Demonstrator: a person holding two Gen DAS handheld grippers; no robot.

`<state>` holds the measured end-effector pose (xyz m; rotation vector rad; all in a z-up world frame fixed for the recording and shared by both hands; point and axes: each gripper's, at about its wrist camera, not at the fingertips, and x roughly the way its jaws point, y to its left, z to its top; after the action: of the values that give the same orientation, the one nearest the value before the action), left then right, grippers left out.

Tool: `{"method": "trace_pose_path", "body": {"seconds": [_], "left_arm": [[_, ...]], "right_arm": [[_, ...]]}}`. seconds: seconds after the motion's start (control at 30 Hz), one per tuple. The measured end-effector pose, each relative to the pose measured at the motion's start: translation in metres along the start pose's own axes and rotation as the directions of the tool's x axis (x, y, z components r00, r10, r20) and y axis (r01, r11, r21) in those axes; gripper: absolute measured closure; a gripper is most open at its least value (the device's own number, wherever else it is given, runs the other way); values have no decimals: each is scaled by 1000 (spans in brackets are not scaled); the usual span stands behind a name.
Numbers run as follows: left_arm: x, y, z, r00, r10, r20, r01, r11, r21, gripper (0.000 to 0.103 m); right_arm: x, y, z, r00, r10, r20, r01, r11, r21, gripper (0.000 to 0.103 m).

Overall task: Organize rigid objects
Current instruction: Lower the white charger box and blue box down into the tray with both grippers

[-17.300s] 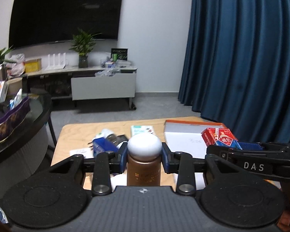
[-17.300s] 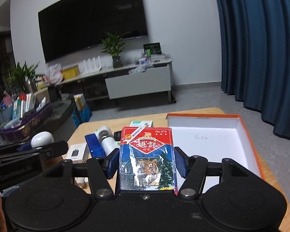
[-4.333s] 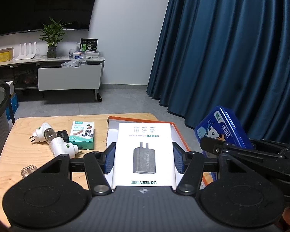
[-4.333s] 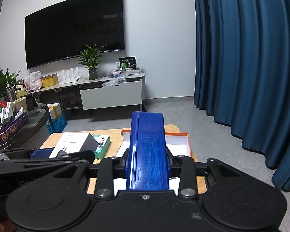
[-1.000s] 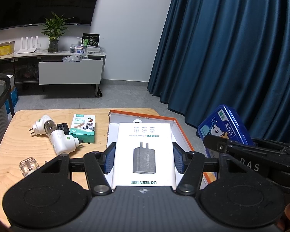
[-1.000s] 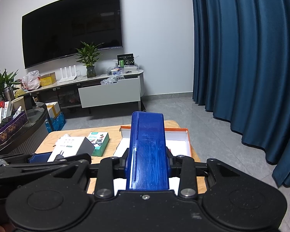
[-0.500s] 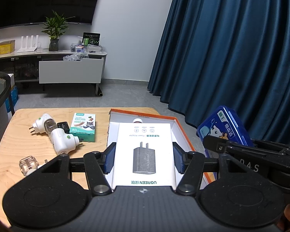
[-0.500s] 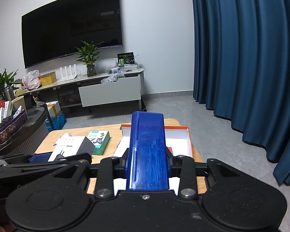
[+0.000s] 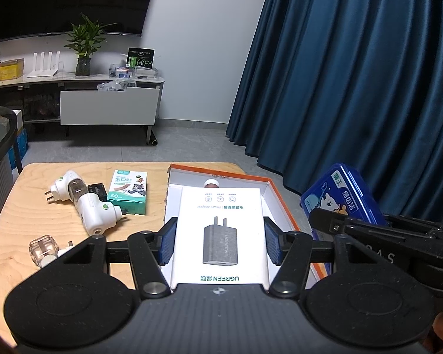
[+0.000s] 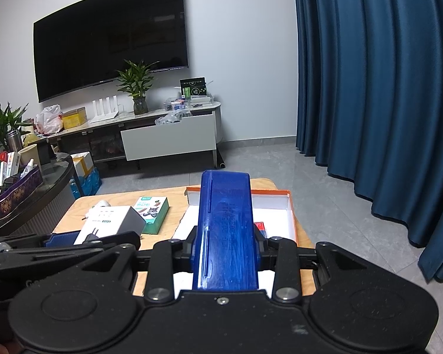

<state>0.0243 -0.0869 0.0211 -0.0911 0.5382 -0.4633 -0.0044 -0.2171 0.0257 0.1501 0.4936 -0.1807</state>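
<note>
My left gripper (image 9: 218, 236) is shut on a white power adapter box (image 9: 220, 233) and holds it above the near end of the orange-rimmed white box (image 9: 280, 197). A white-capped bottle (image 9: 211, 182) lies inside at the far end. My right gripper (image 10: 226, 242) is shut on a blue plastic case (image 10: 224, 230), held on edge over the same box (image 10: 291, 206); the case also shows at the right in the left wrist view (image 9: 342, 194). A red pack (image 10: 259, 225) lies inside the box.
On the wooden table (image 9: 29, 221) lie two white plug-in devices (image 9: 85, 203), a green plaster box (image 9: 128, 191), a small black item (image 9: 96, 190) and a clear plug (image 9: 42, 249). Blue curtains (image 9: 354, 73) hang to the right. A glass table (image 10: 29, 194) stands on the left.
Both grippers have crept slightly forward and lower toward the orange-rimmed box, each still holding its item. Nothing was let go.
</note>
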Motion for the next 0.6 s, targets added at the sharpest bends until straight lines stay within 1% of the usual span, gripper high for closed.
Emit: {"method": "trace_pose_path", "body": {"seconds": [0.6], "left_arm": [[12,3,-2,999,5,-36,-5,1000,-15,44]], "right_arm": [[3,3,-24,999,-5,-54,6,1000,14,63]]}}
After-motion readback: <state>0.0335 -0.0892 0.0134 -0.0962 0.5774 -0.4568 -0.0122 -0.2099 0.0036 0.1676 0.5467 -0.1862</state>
